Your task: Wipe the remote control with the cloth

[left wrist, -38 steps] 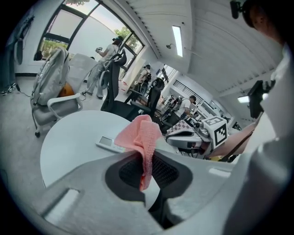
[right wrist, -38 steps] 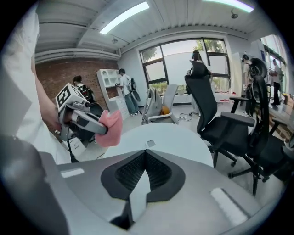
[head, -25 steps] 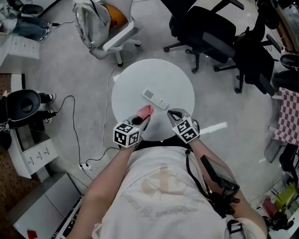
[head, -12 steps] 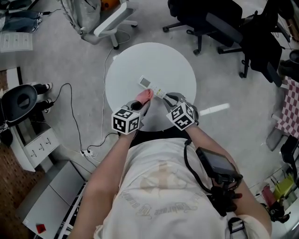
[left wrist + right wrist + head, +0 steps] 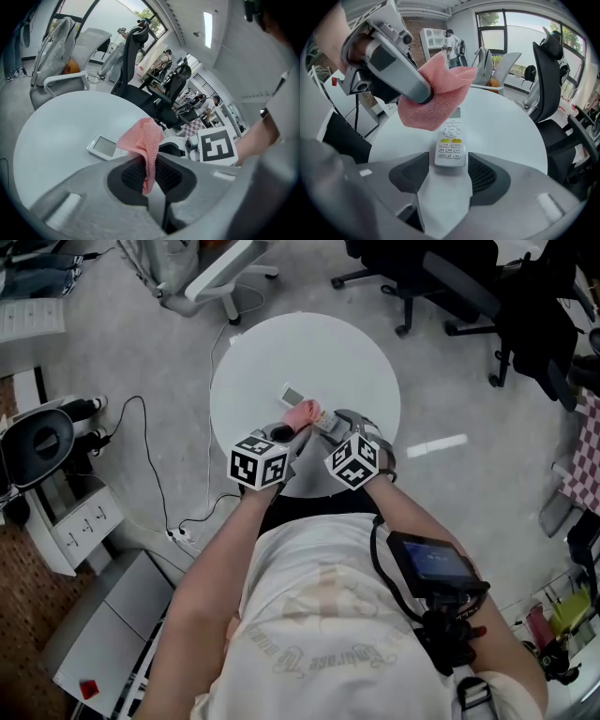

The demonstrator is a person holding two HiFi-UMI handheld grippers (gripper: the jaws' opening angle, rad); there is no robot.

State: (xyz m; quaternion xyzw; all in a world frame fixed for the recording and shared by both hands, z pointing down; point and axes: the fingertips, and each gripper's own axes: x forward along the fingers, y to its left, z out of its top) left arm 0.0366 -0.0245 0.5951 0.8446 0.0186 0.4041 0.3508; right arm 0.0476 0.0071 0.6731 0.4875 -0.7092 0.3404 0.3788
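The left gripper had its jaws pressed together on one edge of the pink cloth. This left the loose part free as a wiping pad above the middle of the white remote control. The right gripper had just been opening its jaws. They stood wide apart with the near end of the remote between them, not pressing it, probably ready to hold it steady. The remote lay flat near the middle of the round white table.
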